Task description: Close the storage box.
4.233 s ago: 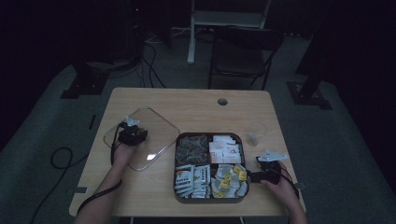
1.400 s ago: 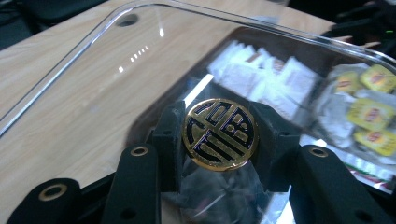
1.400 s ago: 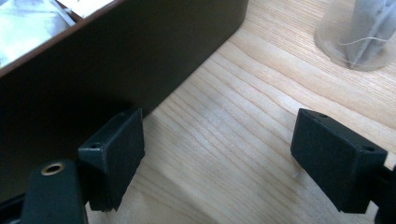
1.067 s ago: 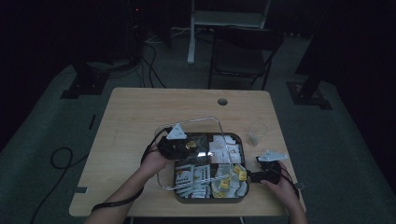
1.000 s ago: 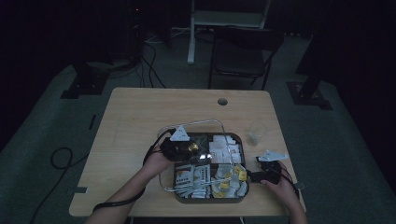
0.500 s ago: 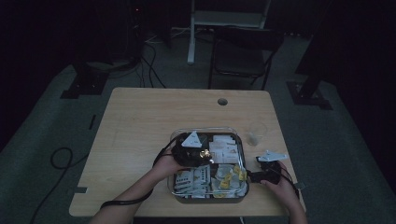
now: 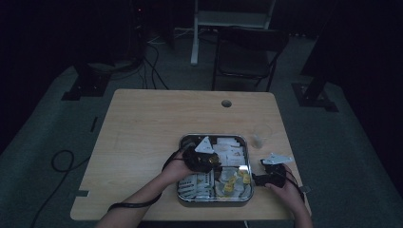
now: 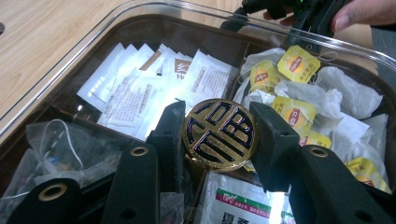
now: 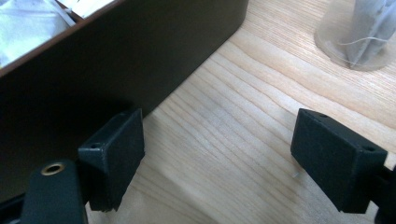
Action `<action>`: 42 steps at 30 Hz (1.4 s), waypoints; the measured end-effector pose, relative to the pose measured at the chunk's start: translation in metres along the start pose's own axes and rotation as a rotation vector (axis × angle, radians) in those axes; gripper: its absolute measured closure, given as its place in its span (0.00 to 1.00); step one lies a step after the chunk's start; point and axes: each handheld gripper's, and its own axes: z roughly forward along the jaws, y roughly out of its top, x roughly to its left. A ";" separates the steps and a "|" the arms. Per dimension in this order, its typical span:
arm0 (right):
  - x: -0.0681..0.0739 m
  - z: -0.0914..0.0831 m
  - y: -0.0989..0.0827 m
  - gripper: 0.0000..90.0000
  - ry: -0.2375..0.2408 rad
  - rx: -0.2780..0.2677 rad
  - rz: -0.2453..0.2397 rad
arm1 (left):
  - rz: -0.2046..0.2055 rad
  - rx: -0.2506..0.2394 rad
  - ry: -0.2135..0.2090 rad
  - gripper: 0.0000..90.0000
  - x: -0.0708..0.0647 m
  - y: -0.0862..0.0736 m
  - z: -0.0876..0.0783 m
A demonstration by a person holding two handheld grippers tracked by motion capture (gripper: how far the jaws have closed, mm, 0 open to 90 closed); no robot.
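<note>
Lid [image 8: 289,39] hangs over the box [image 7: 215,202], its gold knob [image 8: 219,133] clenched in my left tongs [image 8: 217,140]; right tongs [image 9: 217,161] released, beside the box's right wall.

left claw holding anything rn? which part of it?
Yes: the left claw grips the clear lid by its round gold knob, one jaw on each side. The right claw is open and holds nothing.

We find two hand-held units of matching build. The left tool [image 8: 219,135] carries two matte black rectangular pads [image 8: 275,140] on black arms, each arm bearing a brass-ringed eyelet behind its pad. The right tool [image 9: 217,154] has identical block pads with small holes near their corners. A grey three-cornered plate tops each body, and a black cable trails rearward. Both forearms are bare.
</note>
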 end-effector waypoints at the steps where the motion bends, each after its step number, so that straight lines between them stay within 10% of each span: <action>1: 0.000 0.000 0.000 0.19 0.000 0.000 0.000 | -0.008 0.014 0.000 0.66 0.001 -0.001 0.002; 38: 0.000 0.000 0.000 0.19 0.000 0.000 0.001 | -0.032 0.019 -0.029 0.66 0.006 -0.010 0.012; 42: 0.000 0.000 0.000 0.19 0.000 0.000 0.000 | -0.085 -0.004 -0.067 0.46 0.009 -0.011 0.010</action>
